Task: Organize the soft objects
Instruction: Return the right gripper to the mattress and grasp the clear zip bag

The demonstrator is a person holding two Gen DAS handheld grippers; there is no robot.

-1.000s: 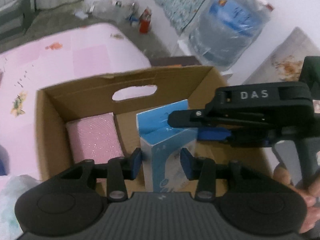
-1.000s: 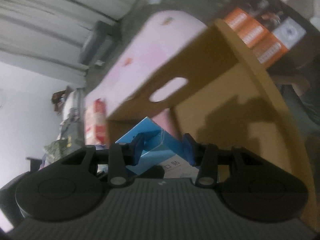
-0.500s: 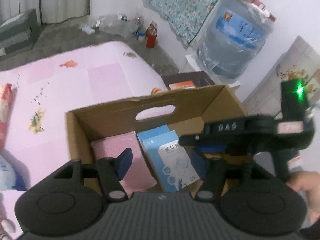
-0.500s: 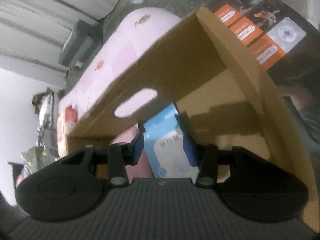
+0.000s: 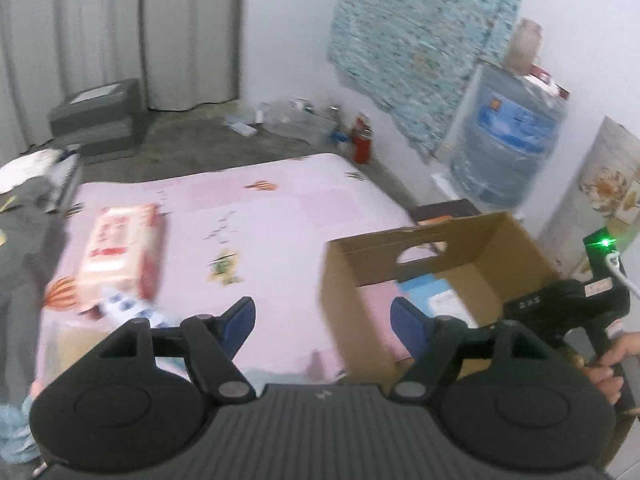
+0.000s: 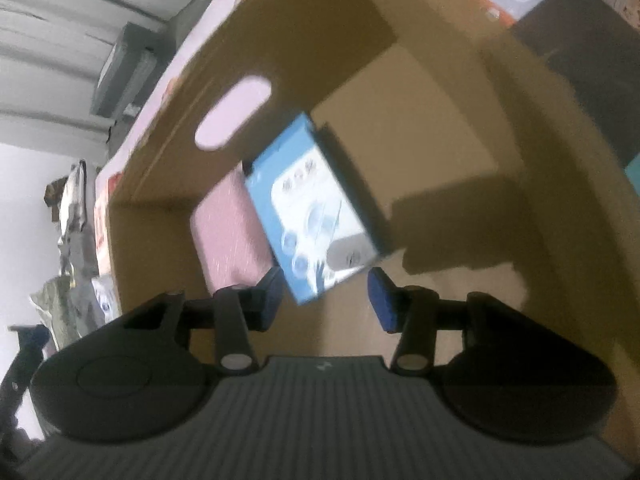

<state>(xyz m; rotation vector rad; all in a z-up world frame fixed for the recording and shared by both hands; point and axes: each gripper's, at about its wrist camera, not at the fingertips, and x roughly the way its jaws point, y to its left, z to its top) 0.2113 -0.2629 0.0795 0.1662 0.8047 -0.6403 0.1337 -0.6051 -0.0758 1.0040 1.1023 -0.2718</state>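
An open cardboard box [image 5: 472, 248] stands on the pink bed at the right. Inside lie a blue and white mask pack [image 6: 316, 208] and a pink glittery pack [image 6: 232, 232] side by side. My right gripper [image 6: 326, 298] is open and empty, just above the blue pack inside the box [image 6: 440, 128]; its body shows in the left wrist view [image 5: 568, 308]. My left gripper [image 5: 324, 322] is open and empty, raised above the bed left of the box. A red and white tissue pack [image 5: 120, 256] lies on the bed at the left.
The pink bedsheet [image 5: 256, 216] spreads between the tissue pack and the box. A blue and white packet [image 5: 128, 308] lies below the tissue pack. A large water jug [image 5: 504, 148] stands behind the box. A grey case [image 5: 100, 116] sits on the floor.
My left gripper let go of the blue pack, opened wide and swung up and left away from the box. My right gripper opened and the blue pack now lies flat in the box.
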